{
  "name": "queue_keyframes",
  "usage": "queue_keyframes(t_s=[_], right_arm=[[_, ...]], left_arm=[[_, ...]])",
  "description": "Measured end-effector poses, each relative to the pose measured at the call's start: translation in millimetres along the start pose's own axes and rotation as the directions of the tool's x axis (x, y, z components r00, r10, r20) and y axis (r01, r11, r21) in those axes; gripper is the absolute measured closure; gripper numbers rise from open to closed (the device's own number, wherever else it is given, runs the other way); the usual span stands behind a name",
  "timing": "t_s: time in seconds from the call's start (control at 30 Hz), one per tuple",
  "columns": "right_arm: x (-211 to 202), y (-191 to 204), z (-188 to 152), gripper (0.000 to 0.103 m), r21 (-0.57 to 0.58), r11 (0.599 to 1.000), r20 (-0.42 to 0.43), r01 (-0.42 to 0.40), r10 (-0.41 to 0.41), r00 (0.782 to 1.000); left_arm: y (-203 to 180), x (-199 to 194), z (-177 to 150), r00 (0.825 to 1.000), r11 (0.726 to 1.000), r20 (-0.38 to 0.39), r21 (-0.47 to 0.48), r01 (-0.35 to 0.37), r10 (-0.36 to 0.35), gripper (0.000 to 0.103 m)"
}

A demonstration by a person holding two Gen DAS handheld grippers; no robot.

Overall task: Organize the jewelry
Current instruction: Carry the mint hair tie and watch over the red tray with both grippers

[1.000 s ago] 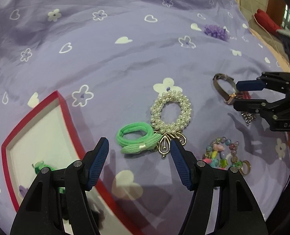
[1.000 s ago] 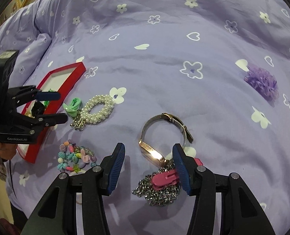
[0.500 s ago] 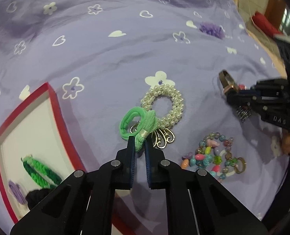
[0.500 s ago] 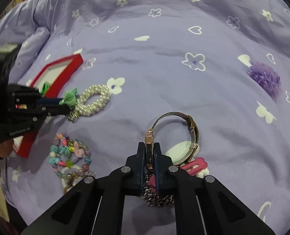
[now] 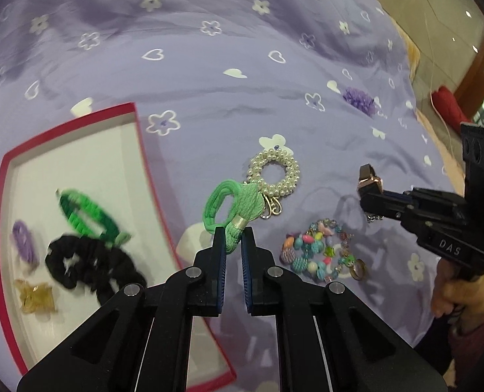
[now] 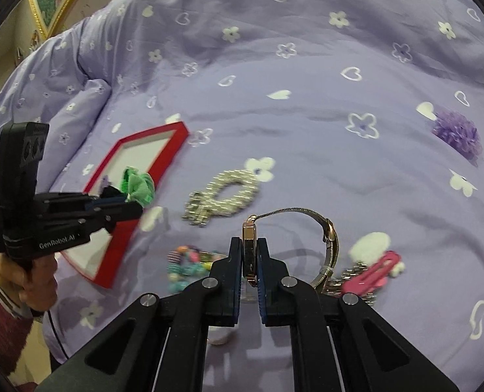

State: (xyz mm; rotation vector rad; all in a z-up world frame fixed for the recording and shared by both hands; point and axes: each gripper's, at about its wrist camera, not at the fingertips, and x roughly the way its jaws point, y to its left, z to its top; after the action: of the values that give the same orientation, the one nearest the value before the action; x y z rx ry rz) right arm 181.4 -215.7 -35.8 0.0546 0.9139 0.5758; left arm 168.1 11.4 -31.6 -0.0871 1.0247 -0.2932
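Left gripper: fingers nearly closed, pinching the bound tail of a green hair tie. The tie's loop stands up and away from the fingertips, leaning left; long axis runs roughly along the fingers. It is lifted off the bed, in front of a pearl bracelet that lies flat on the sheet w/ a small metal charm at its near end.

Right gripper: fingers closed to a narrow gap on the gold case of a watch. Case sits edge-on, upright between the fingertips; the mesh band arcs off to the right in a loop and drops back toward the gripper. Whether the band touches the sheet cannot be told.

Red-rimmed tray, left of the green tie: white floor holding a braided green band, a black scrunchie, a small purple item and an amber clip.

Bead bracelet: multicolour, on the sheet between the two grippers, near the left fingertips' right side. Pink clip lies over a silver chain, just right of the right gripper. Purple pompom lies well apart, far right
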Motion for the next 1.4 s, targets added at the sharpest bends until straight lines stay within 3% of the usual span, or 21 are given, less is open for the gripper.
queue_keyframes(t_s=[0.83, 1.4], right_arm=[[17.4, 110.0, 1.0, 0.095, -0.066, 0.983, -0.006, -0.174, 0.174, 0.985], [37.1, 158.6, 2.0, 0.095, -0.126, 0.966, -0.047, -0.227, 0.223, 0.974]], left_arm=[[48.6, -74.3, -55.9, 0.993, 0.977, 0.091, -0.207, -0.05, 0.071, 0.095], [97.5, -95.0, -89.2, 0.987, 0.947, 0.075, -0.302, -0.112, 0.141, 0.095]])
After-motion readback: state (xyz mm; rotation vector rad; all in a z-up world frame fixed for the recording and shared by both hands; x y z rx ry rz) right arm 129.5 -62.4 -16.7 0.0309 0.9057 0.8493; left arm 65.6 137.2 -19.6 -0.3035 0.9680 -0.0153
